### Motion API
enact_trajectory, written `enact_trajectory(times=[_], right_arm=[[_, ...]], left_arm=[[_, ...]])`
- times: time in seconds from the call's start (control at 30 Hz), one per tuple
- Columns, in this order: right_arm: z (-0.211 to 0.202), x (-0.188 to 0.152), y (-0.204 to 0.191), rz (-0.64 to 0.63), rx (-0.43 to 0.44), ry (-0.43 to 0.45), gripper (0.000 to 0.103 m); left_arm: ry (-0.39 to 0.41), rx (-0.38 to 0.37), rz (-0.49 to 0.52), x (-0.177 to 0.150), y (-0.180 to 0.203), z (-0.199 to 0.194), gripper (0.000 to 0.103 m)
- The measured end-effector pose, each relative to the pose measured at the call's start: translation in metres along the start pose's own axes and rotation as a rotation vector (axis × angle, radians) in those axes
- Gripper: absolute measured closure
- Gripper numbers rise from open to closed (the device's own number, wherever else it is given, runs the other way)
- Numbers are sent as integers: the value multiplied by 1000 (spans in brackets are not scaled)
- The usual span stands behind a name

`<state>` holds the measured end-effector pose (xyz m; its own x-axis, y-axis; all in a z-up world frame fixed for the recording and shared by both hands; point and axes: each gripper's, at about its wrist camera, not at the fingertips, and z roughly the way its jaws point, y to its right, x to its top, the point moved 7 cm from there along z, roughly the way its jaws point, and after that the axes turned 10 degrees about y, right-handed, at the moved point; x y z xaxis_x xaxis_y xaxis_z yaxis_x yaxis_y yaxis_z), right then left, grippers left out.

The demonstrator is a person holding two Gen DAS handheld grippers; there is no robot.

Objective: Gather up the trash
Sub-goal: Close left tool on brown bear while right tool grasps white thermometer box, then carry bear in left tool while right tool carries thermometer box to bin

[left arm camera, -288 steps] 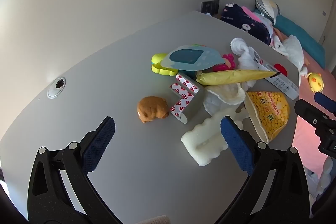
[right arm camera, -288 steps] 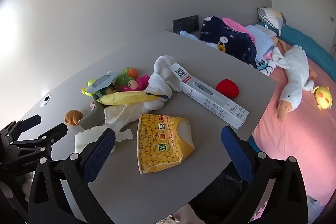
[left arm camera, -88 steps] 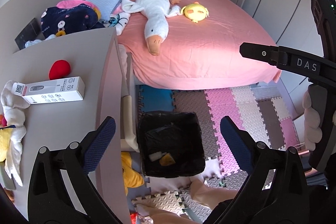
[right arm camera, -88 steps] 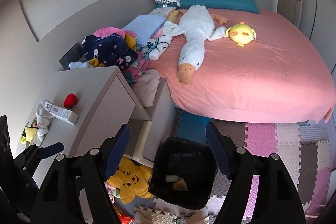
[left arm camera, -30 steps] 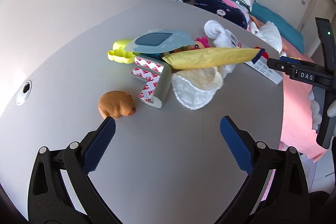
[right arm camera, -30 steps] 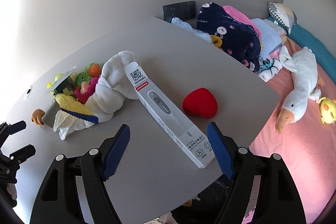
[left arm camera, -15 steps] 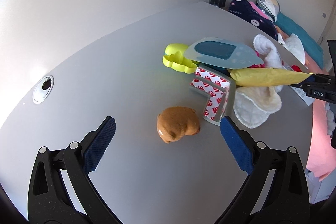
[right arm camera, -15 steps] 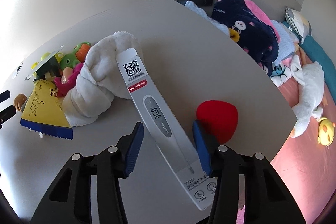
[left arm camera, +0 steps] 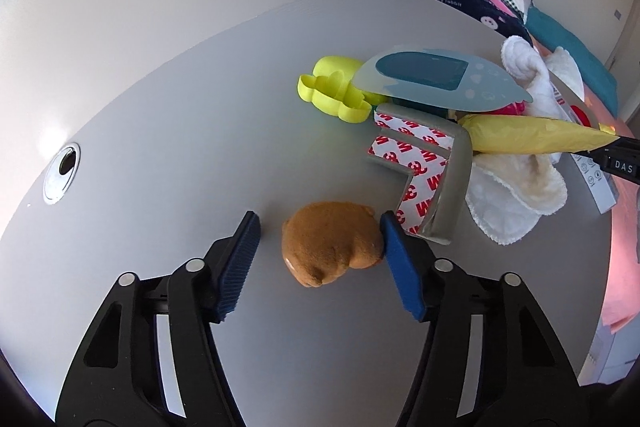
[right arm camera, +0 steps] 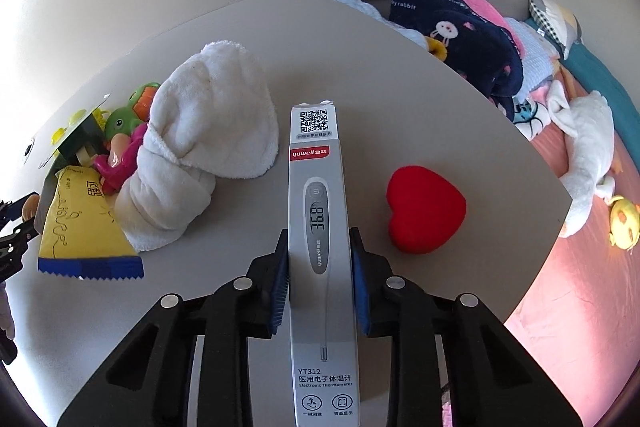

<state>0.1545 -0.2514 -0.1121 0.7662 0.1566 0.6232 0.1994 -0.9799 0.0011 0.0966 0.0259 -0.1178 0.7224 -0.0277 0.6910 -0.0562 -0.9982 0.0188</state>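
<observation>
My right gripper (right arm camera: 319, 263) is shut on the long grey thermometer box (right arm camera: 318, 227), its blue pads pressing both long sides; the box lies on the grey table (right arm camera: 360, 67). My left gripper (left arm camera: 320, 247) straddles a small brown plush toy (left arm camera: 330, 253); the right pad touches it, the left pad stands a little off, so it is open. Beyond lie a 3M-taped corner guard (left arm camera: 420, 167), a yellow wrapper (left arm camera: 532, 139) (right arm camera: 80, 223) and a blue-grey blister card (left arm camera: 436, 75).
A white towel (right arm camera: 200, 147), small plastic toys (right arm camera: 128, 131), a yellow mould (left arm camera: 332, 91) and a red heart cushion (right arm camera: 424, 215) lie on the table. A cable hole (left arm camera: 62, 167) is at the left. The bed (right arm camera: 580, 267) with plush toys lies right of the table edge.
Both grippers have moved in and narrowed: the right one closed onto the thermometer box, the left one came down around the brown plush toy.
</observation>
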Motion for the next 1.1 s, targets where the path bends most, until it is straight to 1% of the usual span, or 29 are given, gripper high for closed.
enact_trajectory(times=[0.07, 0.3, 0.53, 0.77, 1.1], right_arm=[[-2, -2, 1, 9, -1, 1, 74], [-14, -12, 3, 78, 40, -2, 74], [-33, -17, 3, 85, 45, 21, 74], [-56, -21, 11, 114, 37, 58, 74], [-89, -35, 32, 148, 4, 90, 74]], left_arm=[[6, 6, 0, 1, -1, -1, 56], [35, 0, -19, 7, -1, -13, 56], [71, -19, -3, 17, 9, -31, 56], [93, -49, 56, 20, 35, -47, 56], [95, -142, 130, 26, 87, -51, 56]])
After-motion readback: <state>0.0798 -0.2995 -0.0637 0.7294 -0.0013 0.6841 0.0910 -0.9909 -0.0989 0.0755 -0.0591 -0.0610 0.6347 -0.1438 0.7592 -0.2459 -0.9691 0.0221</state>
